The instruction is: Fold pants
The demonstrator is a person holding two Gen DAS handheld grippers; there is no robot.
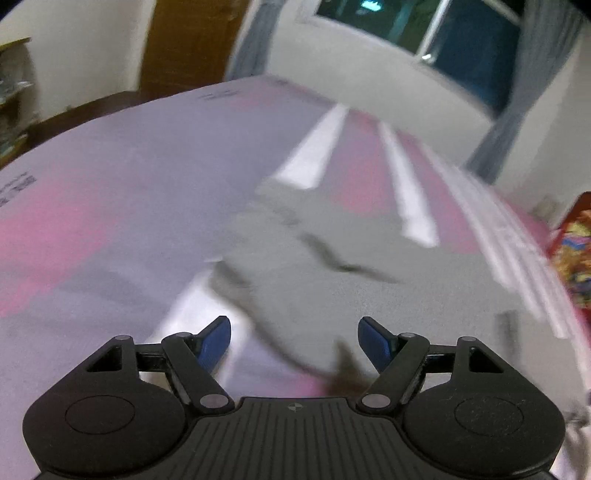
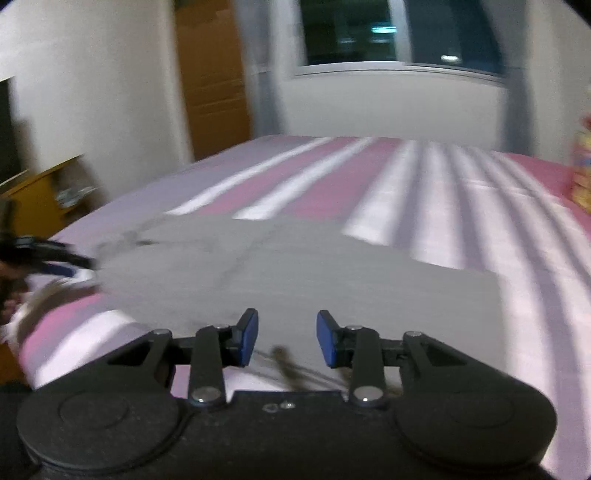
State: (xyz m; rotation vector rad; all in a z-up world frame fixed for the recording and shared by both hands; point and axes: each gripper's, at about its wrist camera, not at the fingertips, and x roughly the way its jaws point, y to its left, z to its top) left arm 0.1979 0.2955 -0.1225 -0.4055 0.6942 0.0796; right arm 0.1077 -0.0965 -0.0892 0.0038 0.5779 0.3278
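Note:
Grey pants (image 1: 314, 266) lie on a bed with a pink, lilac and white striped sheet (image 1: 110, 192). In the left wrist view my left gripper (image 1: 294, 343) is open and empty, just above the near edge of the pants. In the right wrist view the pants (image 2: 295, 266) spread flat across the bed (image 2: 443, 206). My right gripper (image 2: 287, 338) is open and empty over their near edge. The left gripper also shows in the right wrist view (image 2: 55, 254) at the far left, by the pants' left end. Both views are motion-blurred.
A wall with a dark window (image 2: 388, 33) and grey curtains stands behind the bed. A wooden door (image 2: 210, 81) is at the back left. A low wooden shelf (image 2: 40, 192) stands left of the bed. A colourful object (image 1: 576, 251) lies at the bed's right edge.

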